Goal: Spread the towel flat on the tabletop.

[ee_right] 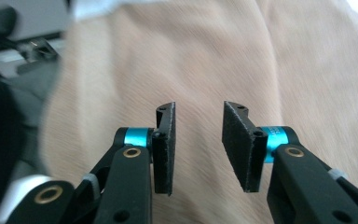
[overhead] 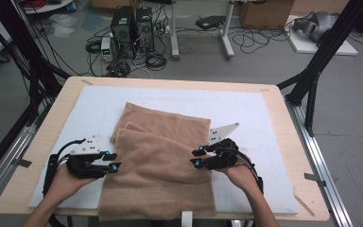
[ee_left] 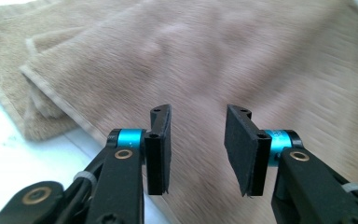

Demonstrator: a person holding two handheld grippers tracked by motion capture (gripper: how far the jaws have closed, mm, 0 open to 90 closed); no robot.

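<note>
A: Black pads on both tongs; left tongs (ee_left: 198,149) spread, nothing between the jaws; right tongs (ee_right: 198,147) spread too, also holding nothing; agree?

B: Agree; clear gap in both gripper views, tan pile showing through it.

A: Placement from the high view: left tongs (overhead: 115,162) at the left edge of the towel (overhead: 158,163), tips pointing right over the cloth; right tongs (overhead: 196,158) at its right edge, tips pointing left; they face each other across it.

B: Towel state?

A: Tan terry towel, partly folded; a lower layer sticks out at the far left, the hemmed edge (ee_left: 51,95) of the top layer crossing it; near end reaches the front edge of the desk (overhead: 283,118) and seems to hang slightly over; it lies on a white mat (overhead: 246,109).

B: Key relation for the next move?

A: Long axis runs near-to-far, slightly tilted; each tongs sits on its own side edge about midway along; cloth lies straight ahead of and under both sets of jaws; neither hand is clearly nearer, both look at the fabric already.

B: Touching it?

A: Can't tell contact; pads look just above the pile in the gripper views; slightly blurred.

B: Judgement?

A: Probably about to pinch both side edges for another fold; each jaw set needs to drop onto its edge and catch every layer, since a grab on the top layer alone would likely skew the fold.

B: Background?

A: Computer towers (overhead: 132,30), cables on the floor beyond the desk; irrelevant.
</note>
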